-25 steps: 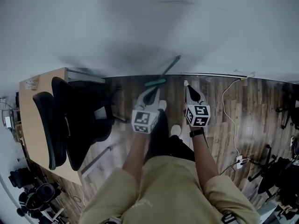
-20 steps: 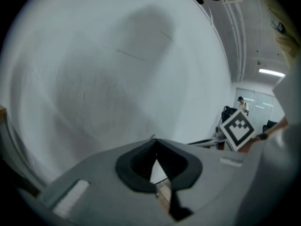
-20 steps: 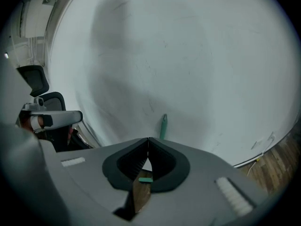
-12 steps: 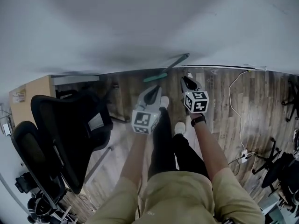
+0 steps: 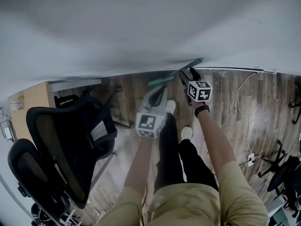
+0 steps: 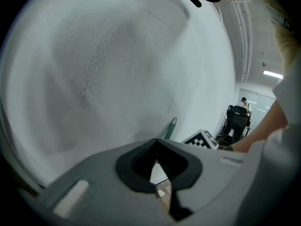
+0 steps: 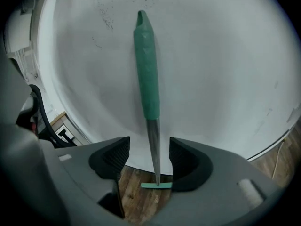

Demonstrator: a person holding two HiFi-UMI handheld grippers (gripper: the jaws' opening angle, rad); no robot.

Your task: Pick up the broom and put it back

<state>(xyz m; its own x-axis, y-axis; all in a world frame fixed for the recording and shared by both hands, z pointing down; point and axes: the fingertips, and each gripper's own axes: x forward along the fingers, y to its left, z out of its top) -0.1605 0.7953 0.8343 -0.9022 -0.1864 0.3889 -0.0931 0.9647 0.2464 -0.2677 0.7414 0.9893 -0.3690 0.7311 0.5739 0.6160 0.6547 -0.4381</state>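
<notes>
The broom leans against the white wall, with a green grip (image 7: 146,65), a metal shaft (image 7: 154,145) and a green head (image 7: 156,185) on the wooden floor. In the head view its head (image 5: 157,81) lies left of its handle (image 5: 194,63). My right gripper (image 7: 149,154) (image 5: 188,74) has just been opening; its pads stand on either side of the shaft without touching it. My left gripper (image 6: 156,147) (image 5: 159,94) is shut and empty, a little left of the broom, whose grip tip (image 6: 170,127) shows ahead of it.
Two black office chairs (image 5: 70,145) and a wooden desk (image 5: 26,102) stand at the left. A white cable (image 5: 242,102) runs over the floor to a power strip (image 5: 249,159) at the right. My legs and white shoes (image 5: 178,121) are below the grippers.
Both grippers have moved toward the wall. The right one has come up to the broom's handle. The chairs have shifted in the view as the head turned.
</notes>
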